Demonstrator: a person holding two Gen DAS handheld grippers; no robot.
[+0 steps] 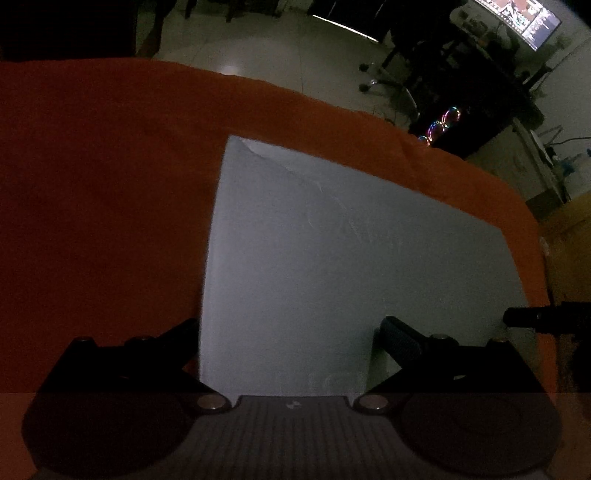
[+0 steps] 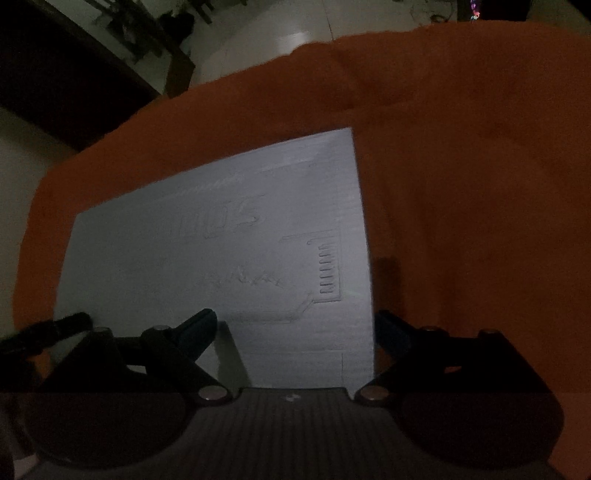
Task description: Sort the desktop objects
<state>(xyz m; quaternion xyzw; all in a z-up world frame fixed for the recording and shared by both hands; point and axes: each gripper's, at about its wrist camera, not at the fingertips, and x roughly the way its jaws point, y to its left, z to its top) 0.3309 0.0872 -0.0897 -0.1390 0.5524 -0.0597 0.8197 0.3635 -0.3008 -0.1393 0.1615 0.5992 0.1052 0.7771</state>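
A pale grey flat board point(image 1: 332, 251) lies on the orange cloth point(image 1: 103, 192) that covers the table. My left gripper point(image 1: 291, 332) is open at the board's near left corner: one fingertip over the cloth, the other above the board. In the right wrist view the same board point(image 2: 221, 251) shows faint raised letters and a comb-like pattern point(image 2: 327, 269). My right gripper point(image 2: 295, 328) is open at its near right corner, straddling the board's right edge. Nothing is held between either pair of fingers. The light is dim.
The cloth's far edge point(image 1: 332, 107) drops to a pale floor. Beyond stand an office chair point(image 1: 391, 77), a computer with coloured fans point(image 1: 443, 122) and a lit monitor point(image 1: 524, 18). A dark gripper part point(image 1: 535, 317) shows at the right edge. Dark furniture point(image 2: 74, 55) stands back left.
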